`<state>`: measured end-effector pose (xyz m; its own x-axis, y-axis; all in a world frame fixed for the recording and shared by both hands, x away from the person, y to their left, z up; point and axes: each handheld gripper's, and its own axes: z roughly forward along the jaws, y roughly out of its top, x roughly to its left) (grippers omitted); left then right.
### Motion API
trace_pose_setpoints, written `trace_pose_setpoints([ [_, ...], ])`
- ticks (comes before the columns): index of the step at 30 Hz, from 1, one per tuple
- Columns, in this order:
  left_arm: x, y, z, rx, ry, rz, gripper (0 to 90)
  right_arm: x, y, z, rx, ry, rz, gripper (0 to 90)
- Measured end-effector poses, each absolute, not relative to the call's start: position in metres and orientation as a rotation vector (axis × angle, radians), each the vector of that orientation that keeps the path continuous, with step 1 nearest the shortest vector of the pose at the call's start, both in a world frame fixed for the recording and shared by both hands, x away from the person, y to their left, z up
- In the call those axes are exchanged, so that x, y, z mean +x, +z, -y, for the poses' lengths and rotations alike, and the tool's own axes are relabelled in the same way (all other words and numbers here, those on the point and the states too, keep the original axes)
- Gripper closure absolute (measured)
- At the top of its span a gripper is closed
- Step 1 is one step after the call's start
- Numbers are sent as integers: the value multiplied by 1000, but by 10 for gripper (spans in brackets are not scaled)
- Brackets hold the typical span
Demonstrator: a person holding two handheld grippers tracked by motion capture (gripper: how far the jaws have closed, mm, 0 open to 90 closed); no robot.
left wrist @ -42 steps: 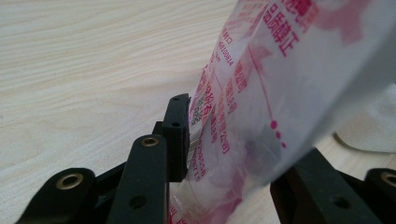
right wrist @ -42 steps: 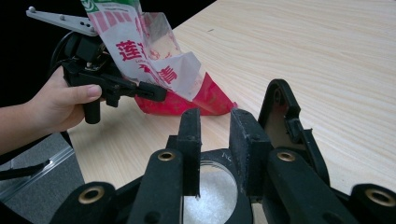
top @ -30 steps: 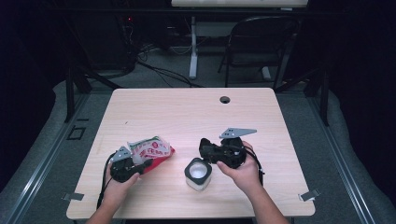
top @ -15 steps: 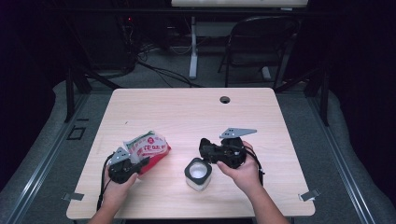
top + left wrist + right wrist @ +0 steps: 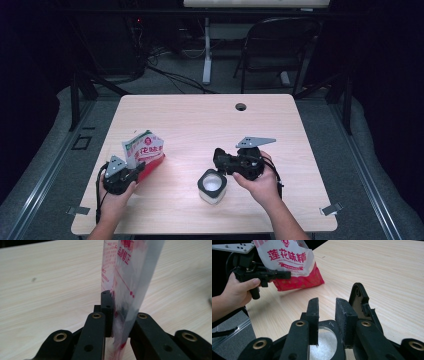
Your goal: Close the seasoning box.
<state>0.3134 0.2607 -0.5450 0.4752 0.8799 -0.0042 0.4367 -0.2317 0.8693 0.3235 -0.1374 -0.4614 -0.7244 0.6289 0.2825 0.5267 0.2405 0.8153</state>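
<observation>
Fingers (image 5: 107,312) of my left gripper (image 5: 131,172) just closed on the red-and-white bag's (image 5: 144,151) edge, bag raised at the table's (image 5: 200,120) left, my right gripper (image 5: 216,161) pinching the rim of the white jar (image 5: 212,186) near the middle.

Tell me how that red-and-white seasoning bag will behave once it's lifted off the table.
The bag will probably flop: the left gripper pinches thin, creased film at one edge. Its contents seem settled in the red bottom, so it may sag and swing. Glossy plastic could slip.
</observation>
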Motion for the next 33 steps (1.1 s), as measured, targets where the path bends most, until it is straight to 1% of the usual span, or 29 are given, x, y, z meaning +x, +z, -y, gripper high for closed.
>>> trace_pose_setpoints([
  [4,310,-543,-264,1870,744,-1106,850,324,-461,137,1118,1503,-2392,731],
  [6,309,-543,-265,1871,769,-1108,850,323,-462,137,1120,1507,-2387,731],
  [11,308,-546,-268,1853,760,-1116,849,323,-461,138,1120,1503,-2386,731],
  [21,305,-549,-264,1888,722,-1079,845,321,-457,139,1106,1513,-2378,727],
  [25,302,-549,-261,1891,683,-1040,802,320,-455,139,1097,1519,-2373,726],
  [27,300,-547,-259,1889,691,-1026,793,320,-455,140,1099,1518,-2374,726],
  [33,298,-546,-254,1884,665,-1002,699,320,-453,141,1095,1524,-2372,718],
])
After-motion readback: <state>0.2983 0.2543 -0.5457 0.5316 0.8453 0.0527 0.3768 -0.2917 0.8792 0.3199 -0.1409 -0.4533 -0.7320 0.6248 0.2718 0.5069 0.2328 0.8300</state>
